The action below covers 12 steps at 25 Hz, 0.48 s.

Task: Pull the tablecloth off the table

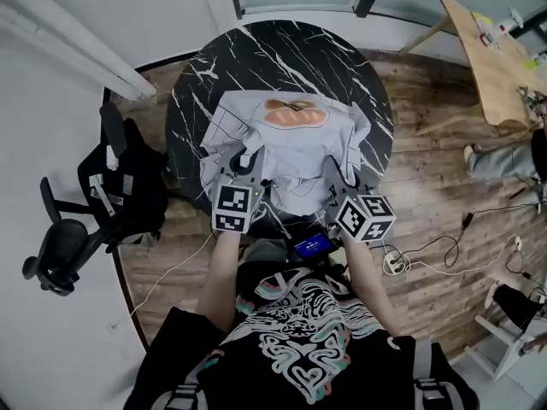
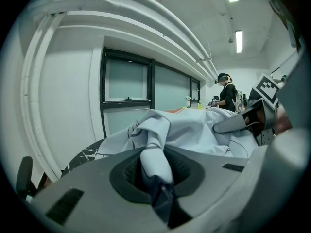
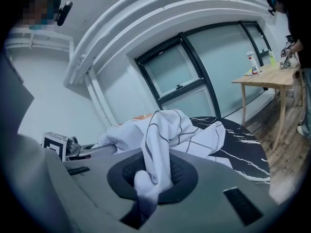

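Observation:
A pale grey tablecloth (image 1: 291, 148) with a thin dark grid and an orange patch lies rumpled on the round black marble table (image 1: 350, 71). My left gripper (image 1: 245, 162) is shut on the cloth's near left edge; a twisted fold (image 2: 156, 161) runs between its pads. My right gripper (image 1: 339, 178) is shut on the near right edge, with a bunched fold (image 3: 154, 171) pinched in its jaws. Both near corners are lifted off the tabletop, and the cloth (image 3: 175, 130) drapes back from them towards the far side.
A black office chair (image 1: 94, 203) stands left of the table. A wooden table (image 1: 496, 58) with small items is at the back right. Cables and a power strip (image 1: 395, 261) lie on the wood floor. A person (image 2: 227, 93) stands in the background.

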### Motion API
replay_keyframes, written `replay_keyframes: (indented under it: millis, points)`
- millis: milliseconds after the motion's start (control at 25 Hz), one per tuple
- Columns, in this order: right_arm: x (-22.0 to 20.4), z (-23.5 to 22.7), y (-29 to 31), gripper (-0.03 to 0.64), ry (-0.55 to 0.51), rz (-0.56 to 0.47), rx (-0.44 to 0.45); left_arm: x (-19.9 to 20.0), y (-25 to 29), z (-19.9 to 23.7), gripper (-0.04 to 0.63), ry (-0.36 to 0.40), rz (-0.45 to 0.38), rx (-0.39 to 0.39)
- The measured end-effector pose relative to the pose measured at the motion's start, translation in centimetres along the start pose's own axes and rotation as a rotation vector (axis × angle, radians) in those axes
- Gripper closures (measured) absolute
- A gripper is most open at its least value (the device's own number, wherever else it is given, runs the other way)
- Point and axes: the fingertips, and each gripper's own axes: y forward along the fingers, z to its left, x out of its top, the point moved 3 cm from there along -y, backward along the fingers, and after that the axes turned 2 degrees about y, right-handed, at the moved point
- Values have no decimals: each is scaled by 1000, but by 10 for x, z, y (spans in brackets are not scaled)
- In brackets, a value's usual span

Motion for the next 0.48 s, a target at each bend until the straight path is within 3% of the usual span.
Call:
replay_keyframes:
  millis: [480]
  points:
    - [16,13,-4,583,-5,-39,22,19,-9,3,543,18,-26,4]
